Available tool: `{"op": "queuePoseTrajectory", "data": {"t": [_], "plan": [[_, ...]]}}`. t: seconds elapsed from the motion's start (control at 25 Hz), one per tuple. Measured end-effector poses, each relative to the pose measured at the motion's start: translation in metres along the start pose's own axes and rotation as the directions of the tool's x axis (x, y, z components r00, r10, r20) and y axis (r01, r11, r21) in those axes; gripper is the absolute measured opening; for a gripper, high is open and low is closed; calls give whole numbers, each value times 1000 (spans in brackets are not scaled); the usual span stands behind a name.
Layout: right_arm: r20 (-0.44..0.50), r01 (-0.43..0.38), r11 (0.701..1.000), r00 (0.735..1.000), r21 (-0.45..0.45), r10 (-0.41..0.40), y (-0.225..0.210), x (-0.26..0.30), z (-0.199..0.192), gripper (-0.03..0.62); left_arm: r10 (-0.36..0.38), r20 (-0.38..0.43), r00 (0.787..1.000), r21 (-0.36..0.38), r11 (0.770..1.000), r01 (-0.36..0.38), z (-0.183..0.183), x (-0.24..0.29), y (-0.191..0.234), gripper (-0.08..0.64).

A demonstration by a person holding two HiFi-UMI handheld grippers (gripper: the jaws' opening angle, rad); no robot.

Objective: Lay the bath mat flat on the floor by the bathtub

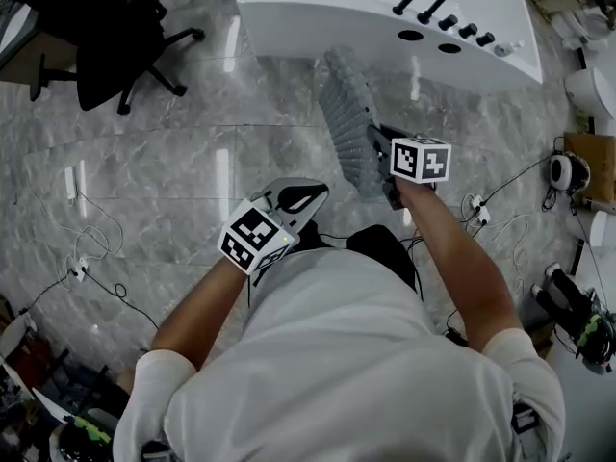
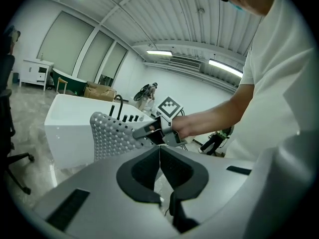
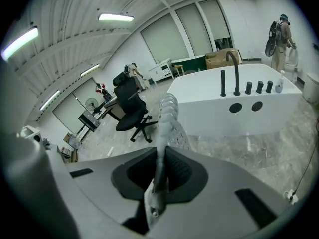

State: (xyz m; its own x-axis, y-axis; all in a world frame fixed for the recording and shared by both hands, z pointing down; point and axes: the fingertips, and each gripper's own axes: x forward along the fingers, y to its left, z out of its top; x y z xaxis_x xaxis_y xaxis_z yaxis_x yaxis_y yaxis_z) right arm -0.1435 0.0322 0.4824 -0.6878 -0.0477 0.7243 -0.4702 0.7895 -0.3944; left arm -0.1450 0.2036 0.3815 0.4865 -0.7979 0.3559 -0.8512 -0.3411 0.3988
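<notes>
A grey bath mat [image 1: 348, 118] with a bumpy surface hangs in the air in front of the white bathtub [image 1: 318, 3], above the marble floor. My right gripper [image 1: 378, 152] is shut on the mat's near edge. In the right gripper view the mat [image 3: 168, 121] rises thin and edge-on from between the jaws [image 3: 159, 176]. My left gripper [image 1: 303, 200] is lower left of the mat, apart from it. Its jaws [image 2: 159, 161] are shut with nothing between them. In the left gripper view the mat [image 2: 112, 136] hangs in front of the bathtub [image 2: 67, 131], held by the right gripper [image 2: 152, 132].
A black office chair [image 1: 111, 37] stands at the far left. Black taps [image 1: 433, 3] line the tub's rim. Cables [image 1: 91, 248] lie on the floor at the left, and more cables [image 1: 491, 210] with gear at the right. A person [image 3: 281, 31] stands far behind the tub.
</notes>
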Motion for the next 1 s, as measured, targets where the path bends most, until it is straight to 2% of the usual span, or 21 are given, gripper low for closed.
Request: {"op": "queuePoseTrajectory", "data": {"t": [0.2,0.6,0.84,1.0], "plan": [[10,-16,1000,1000,2,16,16,54,38,46,33,18,999,-45,998,-32,-1,-9,24,18],[15,-113,991,994,74,112,24,173,78,46,148,-4,989,-123,981,-148,-19,-1,62,18],[-4,-159,983,987,95,160,-5,246,80,44,206,-58,977,-199,956,-214,-34,33,69,18],[-19,-168,982,985,91,170,-44,290,80,44,190,-74,979,-257,945,-203,-38,75,71,18]]}}
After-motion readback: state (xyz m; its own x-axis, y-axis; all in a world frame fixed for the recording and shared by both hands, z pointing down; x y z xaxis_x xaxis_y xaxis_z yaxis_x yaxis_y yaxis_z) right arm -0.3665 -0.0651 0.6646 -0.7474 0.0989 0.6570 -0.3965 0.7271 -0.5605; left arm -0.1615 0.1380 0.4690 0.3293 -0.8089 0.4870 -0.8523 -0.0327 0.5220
